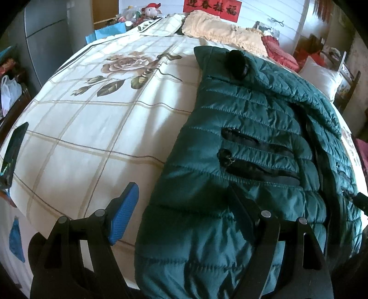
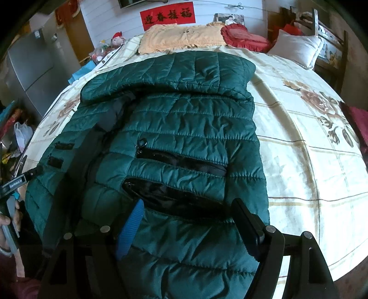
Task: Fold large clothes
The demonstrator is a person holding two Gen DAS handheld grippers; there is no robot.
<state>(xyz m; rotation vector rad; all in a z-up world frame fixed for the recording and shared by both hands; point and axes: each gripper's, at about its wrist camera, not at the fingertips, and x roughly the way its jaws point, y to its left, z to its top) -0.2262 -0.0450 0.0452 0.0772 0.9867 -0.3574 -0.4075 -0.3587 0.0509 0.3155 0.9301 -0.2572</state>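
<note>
The left gripper [image 1: 184, 207] stands with its jaws wide apart, nothing pinched between them: its blue pad [image 1: 125, 214] hangs over bare bedding while the dark finger [image 1: 241, 211] sits over the near left edge of the green quilted jacket [image 1: 241, 128]. The right gripper [image 2: 191, 223] is likewise spread open, both fingers over the jacket's near hem, just below the lower zip pocket [image 2: 174, 195]; whether the pads touch the fabric cannot be told.

The jacket lies flat on the bed, front up, hem nearest, collar far. Only the left view shows a black pom-pom [image 1: 238, 64] near the far end of the jacket and a dark phone-like slab [image 1: 13, 147] at the left edge of the bed. It also takes in the wide stretch of cream checked bedspread [image 1: 92, 128] with its rose print to the left of the jacket.

Only the right view shows the folded-over hood [image 2: 174, 73] at the far end, the open front with its grey lining, and the bedspread to the right. At its left edge a hand [image 2: 9, 220] grips the other gripper's handle.

Both views show, far off, an orange pillow [image 2: 181, 36], a red cushion [image 2: 246, 36] and a red banner [image 2: 168, 16] on the wall.
</note>
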